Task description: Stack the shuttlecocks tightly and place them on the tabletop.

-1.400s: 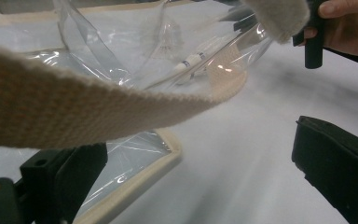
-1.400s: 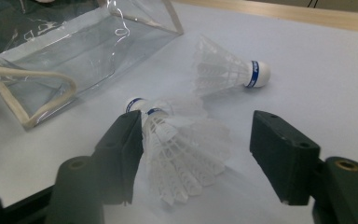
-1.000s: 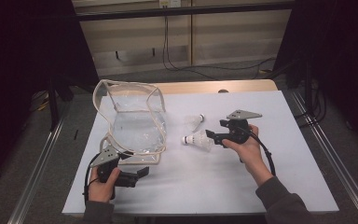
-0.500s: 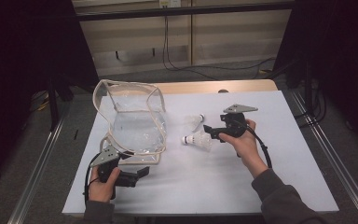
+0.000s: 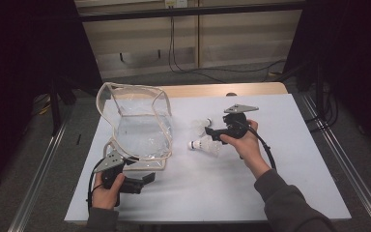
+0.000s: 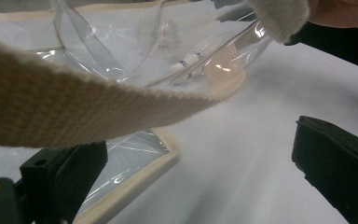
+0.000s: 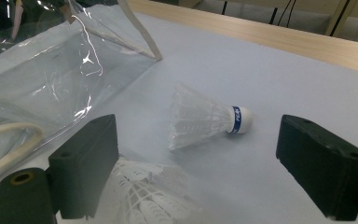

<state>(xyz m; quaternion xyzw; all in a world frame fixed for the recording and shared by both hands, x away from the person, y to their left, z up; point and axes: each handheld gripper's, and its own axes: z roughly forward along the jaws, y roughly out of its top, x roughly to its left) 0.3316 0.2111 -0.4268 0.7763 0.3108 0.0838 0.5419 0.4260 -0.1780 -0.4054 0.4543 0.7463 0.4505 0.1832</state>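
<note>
On the white table (image 5: 280, 145), the right gripper (image 5: 211, 134) sits in the person's right hand (image 5: 244, 142), a bit to the 3 o'clock side of the middle. Its jaws stand wide & have just been opening; nothing is pinched between them. In the right gripper view, the far shuttlecock (image 7: 205, 116) lies on its side in the gap ahead of the jaws, white cap w/ a blue band pointing to 3 o'clock, feathers to 9. The near shuttlecock (image 7: 144, 196) lies low by the jaw at 9 o'clock, feathers just beside it; can't tell if they touch.

In the high view, the near shuttlecock (image 5: 204, 145) is just at 7 o'clock of the right gripper & the far shuttlecock (image 5: 200, 124) is at its 10 o'clock. Both lie on the table, apart from each other.

The clear bag (image 5: 140, 128) stands at 9 o'clock of the shuttlecocks, mouth up, w/ a cream trim.

The left gripper (image 5: 147, 180) is in the left hand (image 5: 107, 191), near the table's 7 o'clock edge, just under the bag. Jaws are wide, nothing between the pads. In the left gripper view, the bag's cream strap (image 6: 88, 109) hangs across the top, in front of the jaws, & the bag's corner (image 6: 140, 158) lies by the 9 o'clock jaw.
</note>
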